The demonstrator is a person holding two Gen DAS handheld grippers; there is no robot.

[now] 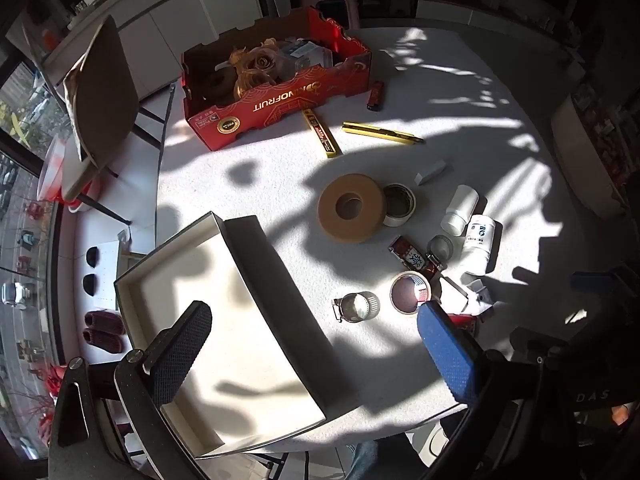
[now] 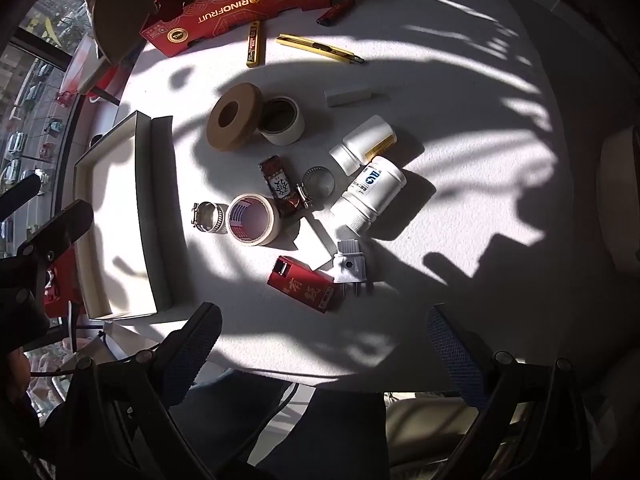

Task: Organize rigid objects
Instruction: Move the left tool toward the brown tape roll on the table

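Note:
An empty white box tray (image 1: pixel 132 280) (image 2: pixel 86 184) lies at the table's left. Scattered to its right are a brown tape roll (image 1: pixel 352 208) (image 2: pixel 234 116), a white tape roll (image 1: pixel 400 204) (image 2: pixel 282 120), a flag-print tape roll (image 1: pixel 410 292) (image 2: pixel 252 220), metal hose clamps (image 1: pixel 356 306) (image 2: pixel 208 216), two white bottles (image 1: pixel 478 240) (image 2: pixel 370 188), a red lighter box (image 2: pixel 306 284) and a grey plug (image 2: pixel 350 266). My left gripper (image 1: pixel 314 332) hangs open over the tray's right wall. My right gripper (image 2: pixel 324 340) is open above the table's near edge, holding nothing.
A red cardboard fruit box (image 1: pixel 280 96) (image 2: pixel 240 4) with gold roses stands at the back. Near it lie a yellow blade case (image 1: pixel 322 134), a yellow utility knife (image 1: pixel 382 132), a red lighter (image 1: pixel 376 96) and a white block (image 1: pixel 430 172). A chair (image 1: pixel 100 92) stands at the left.

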